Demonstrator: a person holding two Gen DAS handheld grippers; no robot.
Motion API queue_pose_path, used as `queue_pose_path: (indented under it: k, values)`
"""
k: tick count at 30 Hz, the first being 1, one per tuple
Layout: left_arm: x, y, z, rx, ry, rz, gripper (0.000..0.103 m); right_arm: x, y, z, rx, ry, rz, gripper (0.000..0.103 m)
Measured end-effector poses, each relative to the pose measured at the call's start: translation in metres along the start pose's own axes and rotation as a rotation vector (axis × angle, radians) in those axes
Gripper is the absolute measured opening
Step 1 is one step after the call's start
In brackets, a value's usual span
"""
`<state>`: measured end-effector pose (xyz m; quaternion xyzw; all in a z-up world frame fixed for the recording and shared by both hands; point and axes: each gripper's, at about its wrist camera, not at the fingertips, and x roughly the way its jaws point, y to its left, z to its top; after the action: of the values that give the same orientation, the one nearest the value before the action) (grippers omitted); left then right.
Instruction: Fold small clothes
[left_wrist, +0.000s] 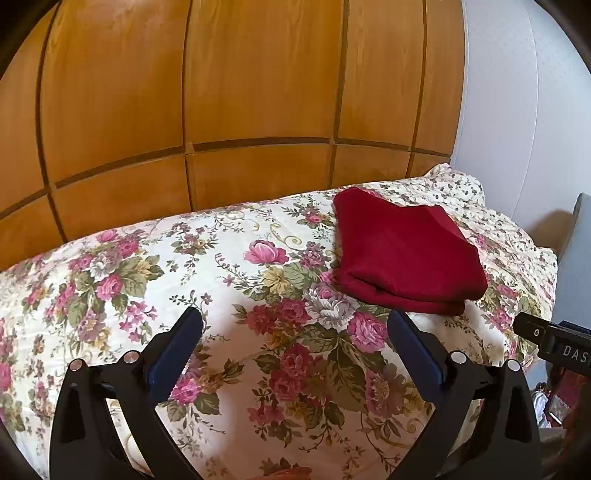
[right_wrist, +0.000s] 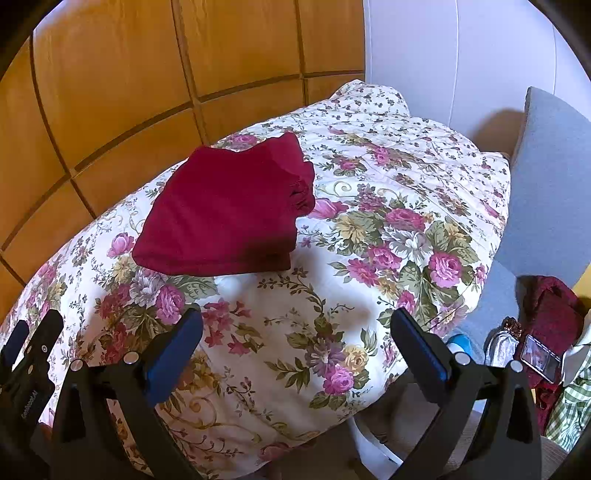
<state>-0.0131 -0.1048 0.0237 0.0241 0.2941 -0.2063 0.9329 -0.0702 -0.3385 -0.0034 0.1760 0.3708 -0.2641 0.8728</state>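
Left wrist view: left gripper (left_wrist: 295, 328) fingers spread wide, holding nothing, above the flowered bed (left_wrist: 236, 266); the folded red garment (left_wrist: 402, 251) lies toward the far edge, apparently finished and set aside. Right wrist view: right gripper (right_wrist: 295, 328) likewise wide and empty; garment (right_wrist: 229, 210) compact, edges stacked; more clothes (right_wrist: 554, 325) wait off the bed's right edge.

Bright, warm daylight fills both views. Soft shadows fall on the floral bedspread (right_wrist: 369, 206) beneath each claw. Fisheye distortion bows the wooden panels (left_wrist: 258, 92); frame corners vignette black. Focus is sharp.
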Motion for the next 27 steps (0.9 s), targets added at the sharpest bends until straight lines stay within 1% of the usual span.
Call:
queue_pose_path:
  k: [6, 15, 27]
  values:
    - [-0.0015, -0.0028, -0.0010, 0.022, -0.004, 0.006, 0.099, 0.0014, -0.0010, -0.0007, 0.005, 0.009, -0.009, 0.101]
    - [-0.0018, -0.0019, -0.0009, 0.012, 0.005, 0.006, 0.099, 0.0030, 0.0001, -0.0011, -0.005, 0.013, -0.006, 0.101]
    - [-0.0020, -0.0045, -0.0028, 0.028, 0.008, 0.003, 0.099, 0.0042, 0.0012, -0.0015, -0.006, 0.020, -0.002, 0.101]
